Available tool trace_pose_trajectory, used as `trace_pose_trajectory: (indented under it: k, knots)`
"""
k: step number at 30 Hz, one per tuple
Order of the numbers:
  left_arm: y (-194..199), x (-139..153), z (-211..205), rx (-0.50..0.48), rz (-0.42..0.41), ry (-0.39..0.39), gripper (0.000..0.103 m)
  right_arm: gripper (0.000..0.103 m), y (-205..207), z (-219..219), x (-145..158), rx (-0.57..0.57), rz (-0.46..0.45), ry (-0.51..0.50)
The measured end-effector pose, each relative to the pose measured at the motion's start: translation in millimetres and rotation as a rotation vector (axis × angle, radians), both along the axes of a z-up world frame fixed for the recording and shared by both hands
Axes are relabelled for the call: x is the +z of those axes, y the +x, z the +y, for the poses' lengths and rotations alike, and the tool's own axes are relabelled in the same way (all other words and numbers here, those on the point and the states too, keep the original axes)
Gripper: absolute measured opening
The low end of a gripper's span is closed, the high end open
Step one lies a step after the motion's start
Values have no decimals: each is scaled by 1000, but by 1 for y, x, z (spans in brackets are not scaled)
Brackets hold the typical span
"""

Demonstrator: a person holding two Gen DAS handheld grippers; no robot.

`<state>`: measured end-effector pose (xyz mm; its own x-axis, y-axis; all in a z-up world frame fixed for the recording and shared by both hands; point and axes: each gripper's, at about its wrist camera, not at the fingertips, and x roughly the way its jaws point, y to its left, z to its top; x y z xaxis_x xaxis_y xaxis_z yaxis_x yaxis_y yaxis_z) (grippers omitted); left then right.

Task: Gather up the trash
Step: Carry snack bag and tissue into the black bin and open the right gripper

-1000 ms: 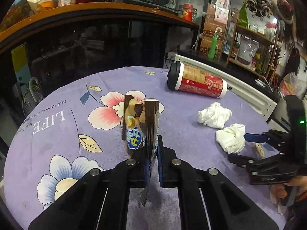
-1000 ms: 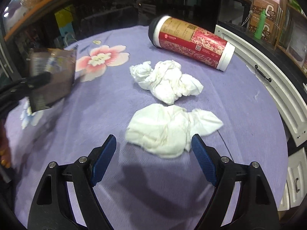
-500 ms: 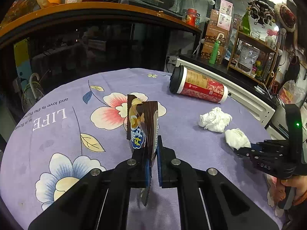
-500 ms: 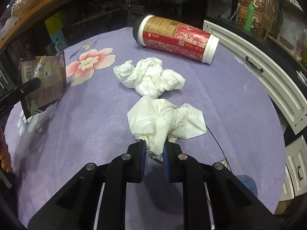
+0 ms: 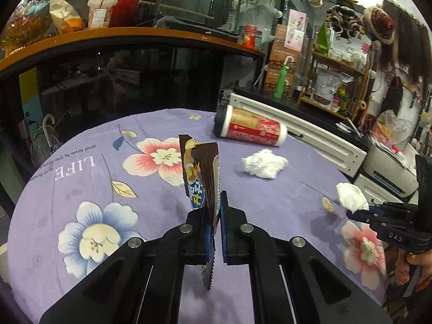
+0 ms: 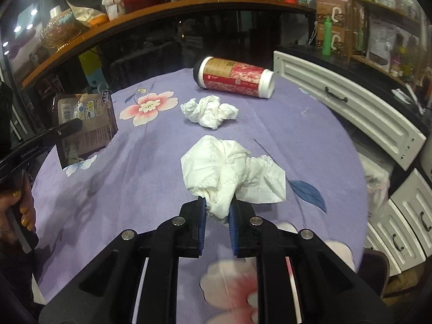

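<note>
Covering the frame's middle, one purple floral tablecloth carries one red canister upper centre and two tissue wads: one loose tissue, one gripped tissue clamped by the right gripper. The left gripper pinches one snack wrapper.

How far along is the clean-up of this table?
Nothing looks binned yet; no trash bin is in view. In hand: the left gripper is shut on the snack wrapper, and the right gripper pinches one crumpled tissue, lifted off the purple tablecloth. Left on the table: the second crumpled tissue and the red canister lying on its side.
</note>
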<state>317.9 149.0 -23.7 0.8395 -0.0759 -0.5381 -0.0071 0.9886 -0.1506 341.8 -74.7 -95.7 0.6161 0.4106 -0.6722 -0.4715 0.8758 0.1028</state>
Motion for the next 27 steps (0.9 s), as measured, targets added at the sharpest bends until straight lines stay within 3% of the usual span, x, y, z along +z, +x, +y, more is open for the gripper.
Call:
trace_pose_trajectory:
  k: [12, 21, 27]
  knots:
    - [-51, 8, -115, -224, -16, -22, 6, 15, -83, -108, -9, -140, -41, -11]
    - [-66, 15, -208, -407, -39, -56, 6, 15, -128, -216, -37, -343, 16, 34]
    - [-71, 7, -274, -529, -20, -61, 6, 15, -148, -263, -67, -424, 64, 56]
